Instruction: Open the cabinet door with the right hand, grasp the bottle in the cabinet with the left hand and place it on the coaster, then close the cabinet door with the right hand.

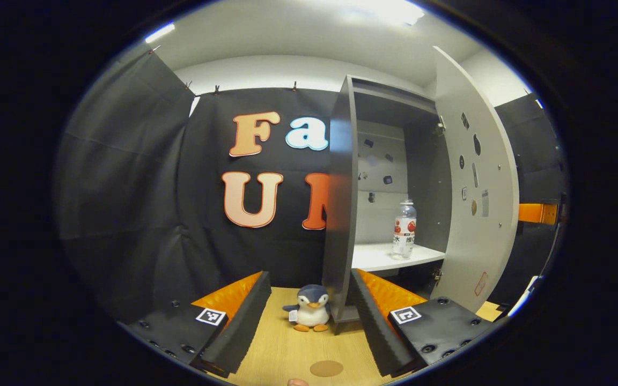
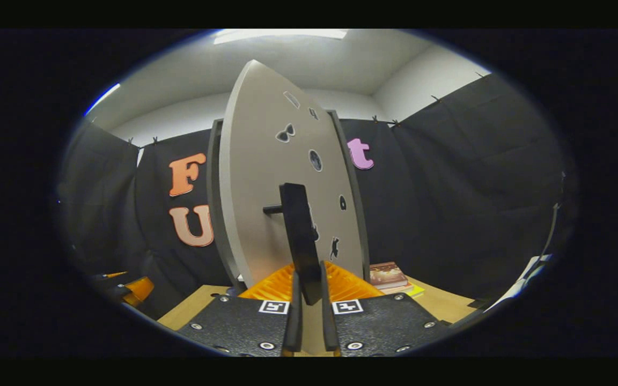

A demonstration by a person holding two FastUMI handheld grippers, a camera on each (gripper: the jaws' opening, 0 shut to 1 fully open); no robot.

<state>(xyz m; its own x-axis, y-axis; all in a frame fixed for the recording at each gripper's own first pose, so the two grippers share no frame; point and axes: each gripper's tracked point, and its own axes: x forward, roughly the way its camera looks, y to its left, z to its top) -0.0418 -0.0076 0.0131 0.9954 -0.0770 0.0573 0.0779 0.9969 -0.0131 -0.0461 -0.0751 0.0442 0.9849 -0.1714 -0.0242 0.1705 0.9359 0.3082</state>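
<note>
- The door handle is clamped between the right gripper's jaws; the cabinet door stands open.
- The left gripper's jaws are spread wide, holding nothing.
- The bottle stands on the cabinet shelf.

Left gripper held level and low, fingers spread wide apart, nothing between them, aimed forward. Right gripper held upright, fingers drawn close together, clamped on either side of the lower end of the door handle, both pressing against it. In the right gripper view, at the far left edge, part of the other gripper, too dim to tell its state there.
</note>
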